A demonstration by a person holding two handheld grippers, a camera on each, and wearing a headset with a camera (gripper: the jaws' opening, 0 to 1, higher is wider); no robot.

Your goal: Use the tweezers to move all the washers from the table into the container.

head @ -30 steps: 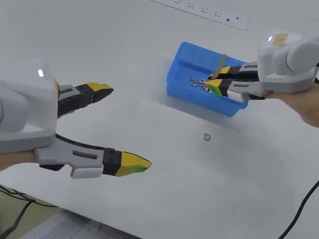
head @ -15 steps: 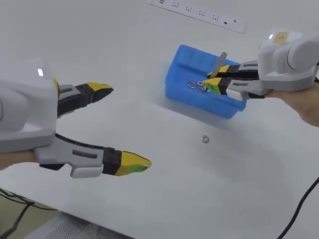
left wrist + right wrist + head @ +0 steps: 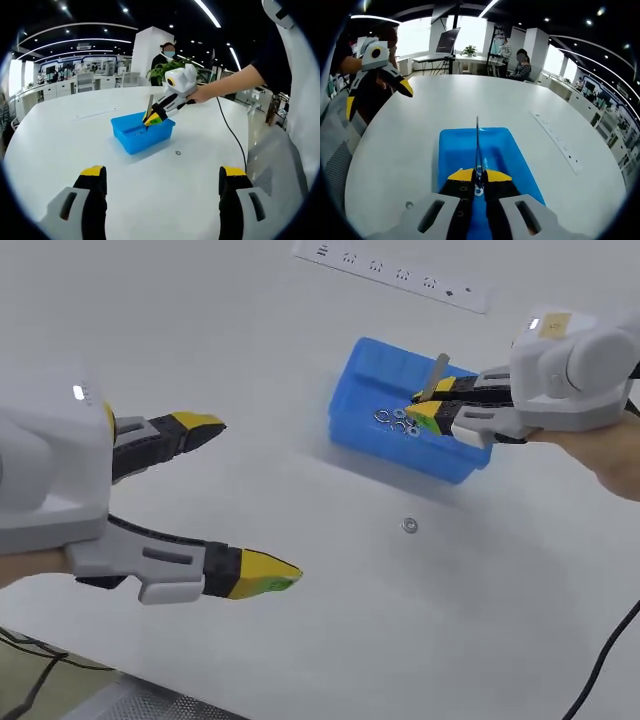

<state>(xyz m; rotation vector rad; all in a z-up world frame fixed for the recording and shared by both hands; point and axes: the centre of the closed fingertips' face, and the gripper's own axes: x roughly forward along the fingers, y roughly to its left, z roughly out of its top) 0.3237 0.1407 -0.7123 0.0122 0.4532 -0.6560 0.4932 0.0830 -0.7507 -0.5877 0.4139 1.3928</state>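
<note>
Washers [image 3: 397, 420] lie clustered inside the blue container [image 3: 372, 370], and a lone washer [image 3: 409, 526] rests on the bare white surface [image 3: 300, 330] just in front of it. From the left: the left claw [image 3: 252, 499] hovers with jaws wide apart and empty, the container sits mid-surface, and the right claw [image 3: 418, 410] is clamped on the tweezers [image 3: 438, 373] above the container's right half. A power strip [image 3: 395, 278] lies along the far side; the gripper views show an open office with ceiling lights [image 3: 210, 12], a potted plant [image 3: 159, 70] and people in the background.
</note>
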